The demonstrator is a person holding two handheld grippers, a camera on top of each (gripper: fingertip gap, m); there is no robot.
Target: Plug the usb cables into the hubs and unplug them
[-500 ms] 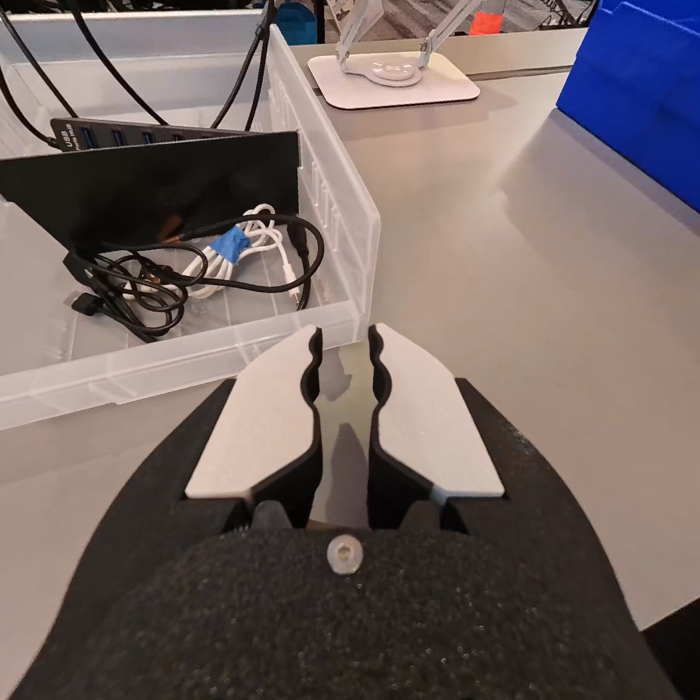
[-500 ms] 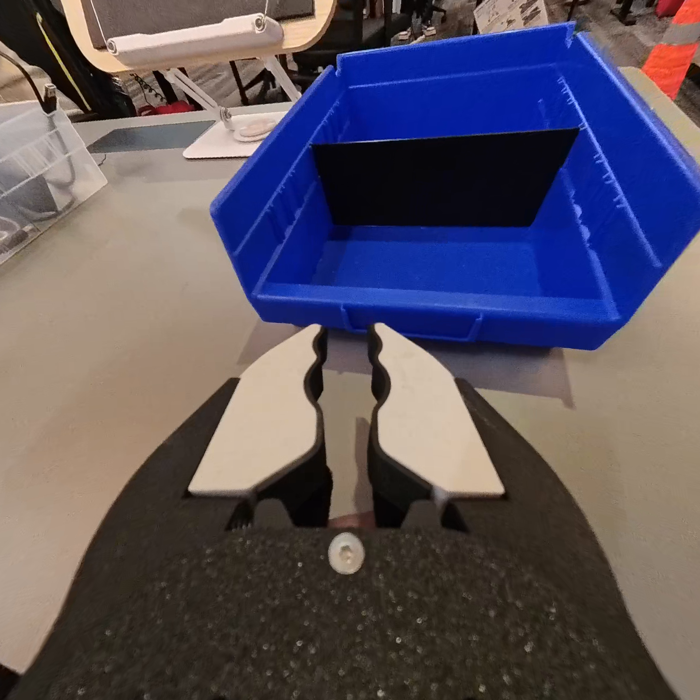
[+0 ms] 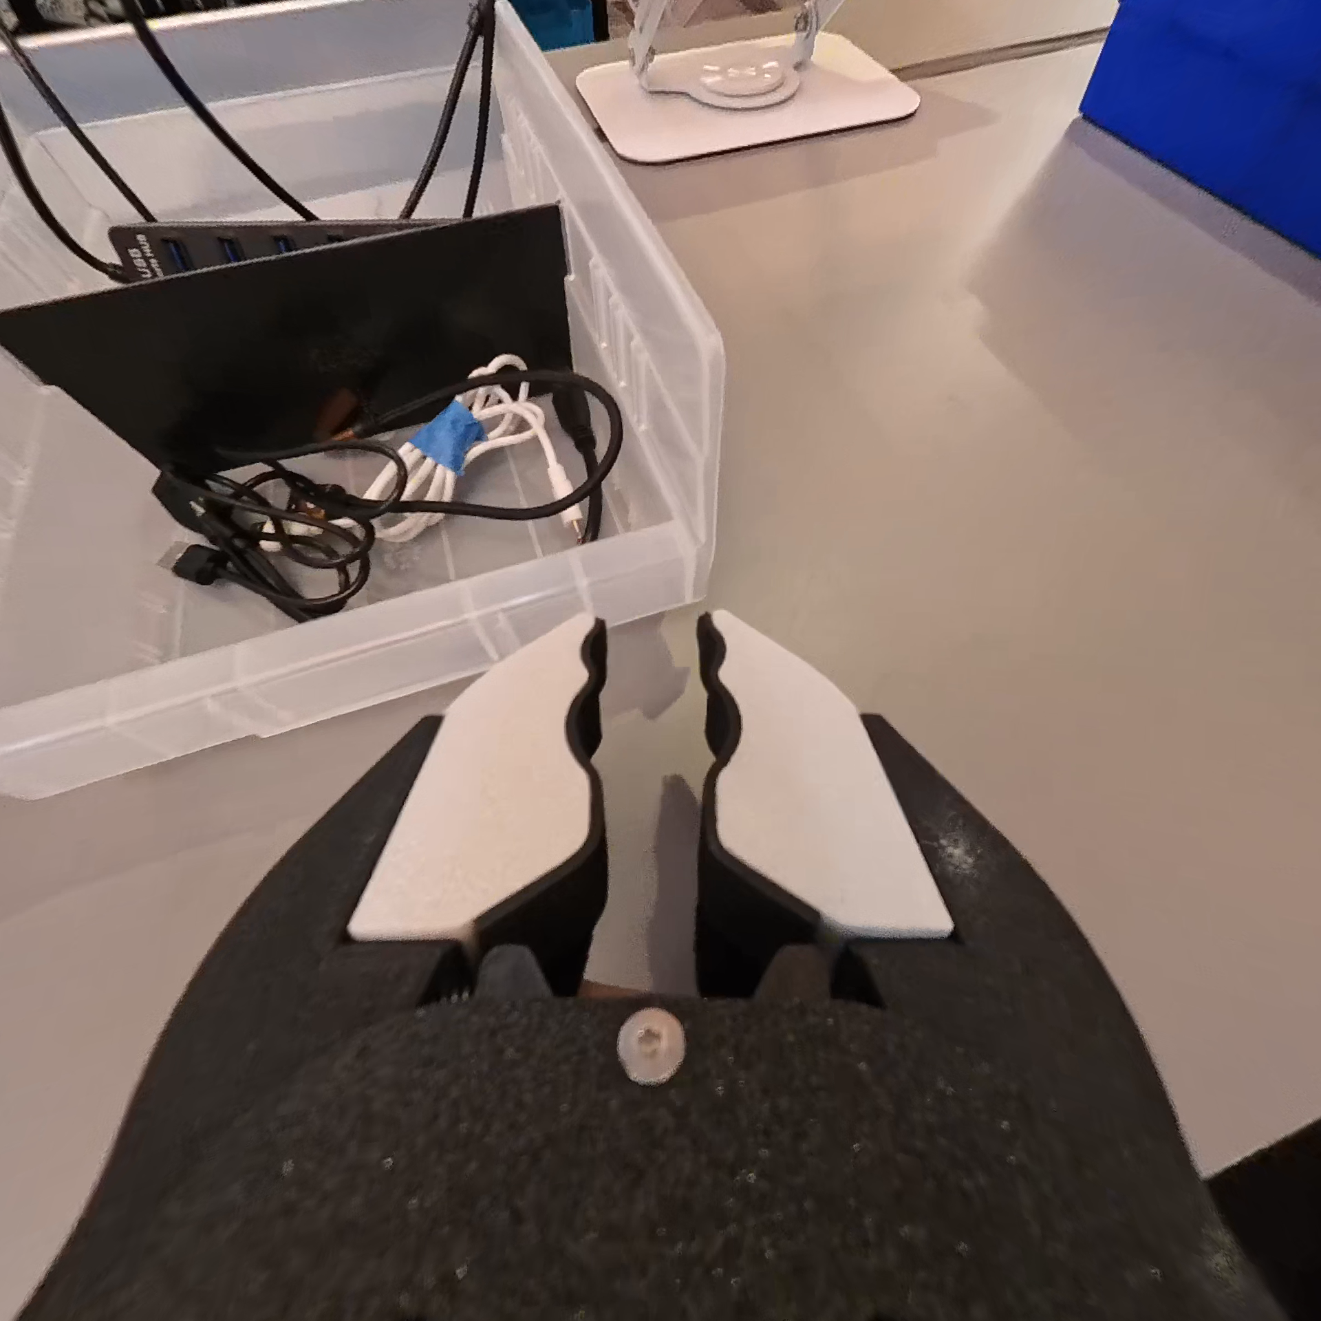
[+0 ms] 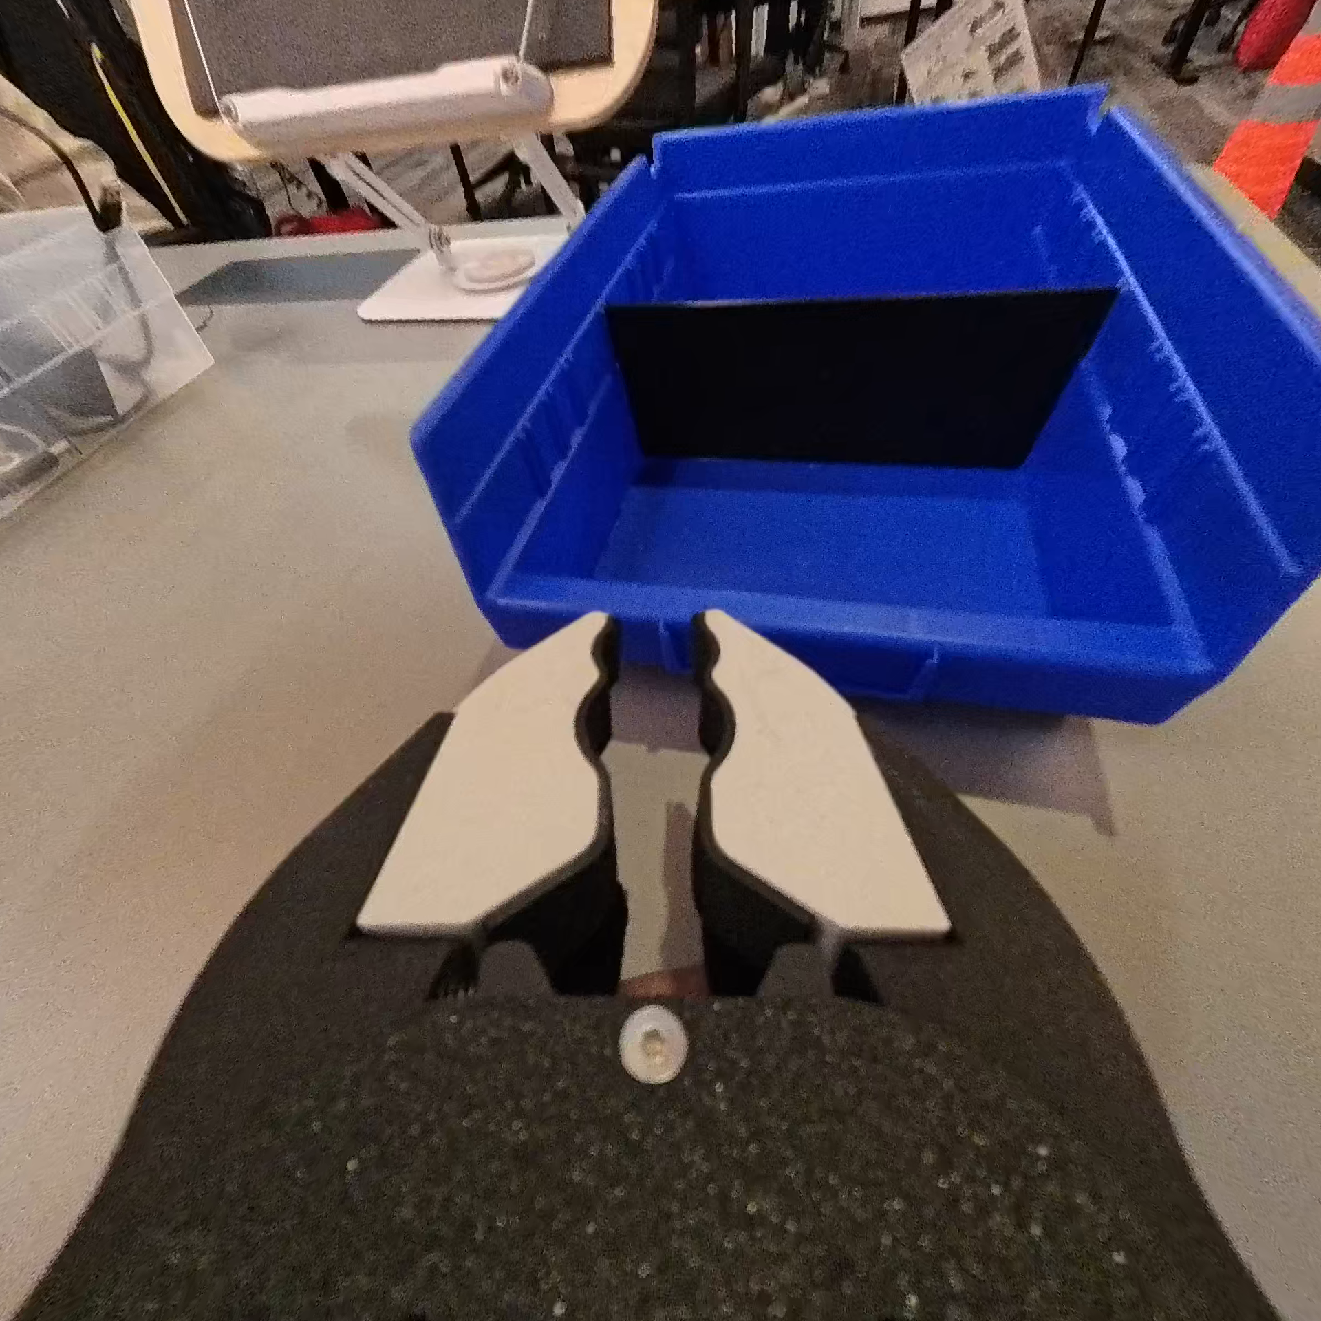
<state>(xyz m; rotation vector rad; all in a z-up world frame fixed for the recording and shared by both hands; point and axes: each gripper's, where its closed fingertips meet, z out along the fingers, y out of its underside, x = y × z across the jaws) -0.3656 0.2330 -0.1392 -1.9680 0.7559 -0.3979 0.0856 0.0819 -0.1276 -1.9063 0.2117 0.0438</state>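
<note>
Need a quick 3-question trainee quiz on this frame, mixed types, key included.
1. True or false: the left gripper is holding a cable.
2. Where does the white cable with blue tape lie? A) in the blue bin B) in the clear bin C) on the bare table
3. Fill in: the USB hub sits behind a black ___ in the clear bin.

Key:
1. False; its jaws are apart with nothing between them, like the right gripper.
2. B
3. divider
</note>
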